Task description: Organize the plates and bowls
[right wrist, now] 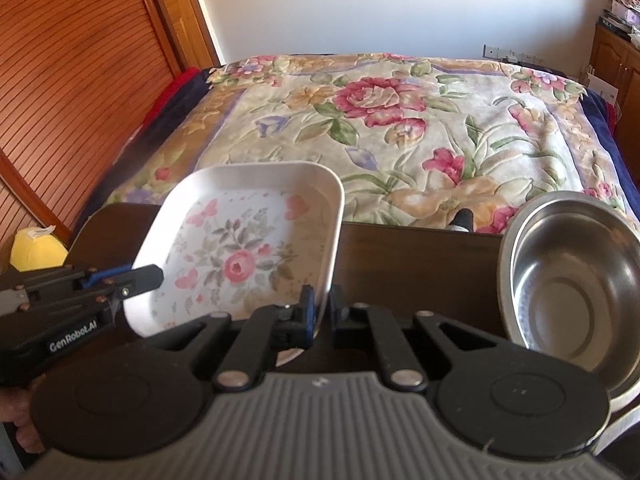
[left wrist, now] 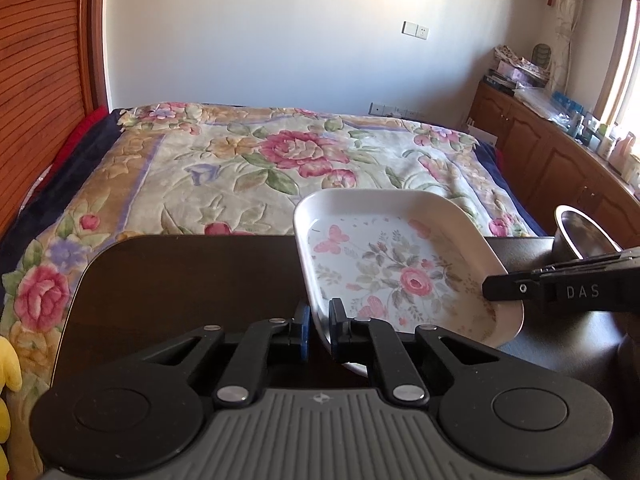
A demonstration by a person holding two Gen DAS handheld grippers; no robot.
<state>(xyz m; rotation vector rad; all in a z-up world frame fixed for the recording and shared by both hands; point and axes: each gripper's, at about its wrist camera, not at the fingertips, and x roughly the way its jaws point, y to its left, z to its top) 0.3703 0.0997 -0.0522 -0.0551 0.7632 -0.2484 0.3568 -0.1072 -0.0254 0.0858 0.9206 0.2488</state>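
A square white plate with a pink rose pattern (left wrist: 396, 268) (right wrist: 240, 256) hangs tilted over the dark table (left wrist: 180, 280) (right wrist: 416, 264). My left gripper (left wrist: 319, 312) is shut on the plate's left rim, and the right wrist view shows it reaching in from the left (right wrist: 148, 276). My right gripper (right wrist: 322, 300) is shut on the opposite rim and enters the left wrist view from the right (left wrist: 494, 289). A steel bowl (right wrist: 572, 280) (left wrist: 580, 236) stands on the table to the right of the plate. The bowl sits on something white-rimmed (right wrist: 624, 404) that is mostly hidden.
Beyond the table's far edge lies a bed with a floral blanket (left wrist: 280, 160) (right wrist: 400, 120). A yellow plush toy (left wrist: 8, 364) (right wrist: 36, 248) sits left of the table. Wooden cabinets (left wrist: 560, 160) line the right wall, and slatted wooden doors (right wrist: 80, 80) stand at the left.
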